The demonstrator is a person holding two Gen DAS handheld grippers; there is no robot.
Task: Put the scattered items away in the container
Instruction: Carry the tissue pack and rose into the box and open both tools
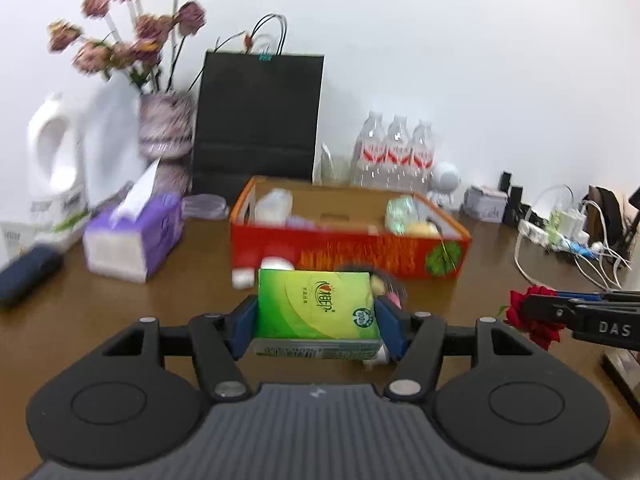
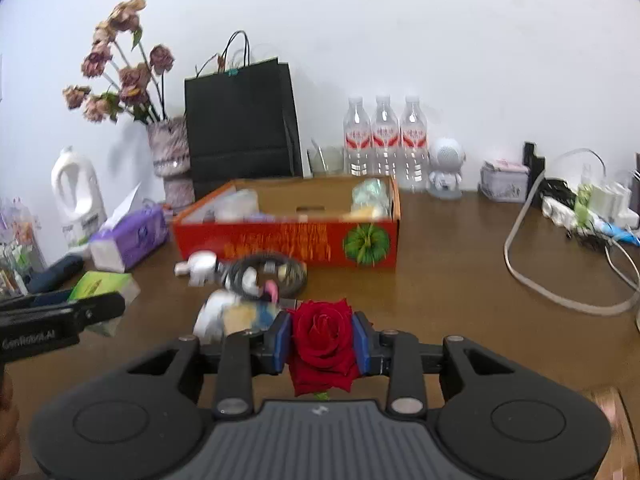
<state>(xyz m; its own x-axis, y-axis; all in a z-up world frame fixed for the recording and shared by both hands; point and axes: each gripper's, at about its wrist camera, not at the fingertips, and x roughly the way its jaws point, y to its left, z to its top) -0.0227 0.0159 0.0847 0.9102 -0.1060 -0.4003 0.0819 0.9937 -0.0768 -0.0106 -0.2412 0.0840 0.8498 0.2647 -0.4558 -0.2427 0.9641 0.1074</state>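
Observation:
My left gripper (image 1: 316, 318) is shut on a green tissue pack (image 1: 316, 304), held above the brown table just in front of the red cardboard box (image 1: 348, 250). My right gripper (image 2: 322, 342) is shut on a red rose (image 2: 323, 340), its blue pads pressing both sides of the bloom. The rose (image 1: 528, 314) also shows at the right edge of the left wrist view. The red box (image 2: 288, 240) holds several items. A white charger (image 2: 200, 266), a coiled black cable (image 2: 272, 274) and small packets (image 2: 236, 314) lie on the table before the box.
A purple tissue box (image 1: 132, 236), a white detergent jug (image 1: 54, 168), a vase of dried flowers (image 1: 164, 128) and a black paper bag (image 1: 256, 120) stand left and behind. Three water bottles (image 2: 382, 140), a white figurine (image 2: 446, 168) and a power strip with cables (image 2: 584, 208) sit right.

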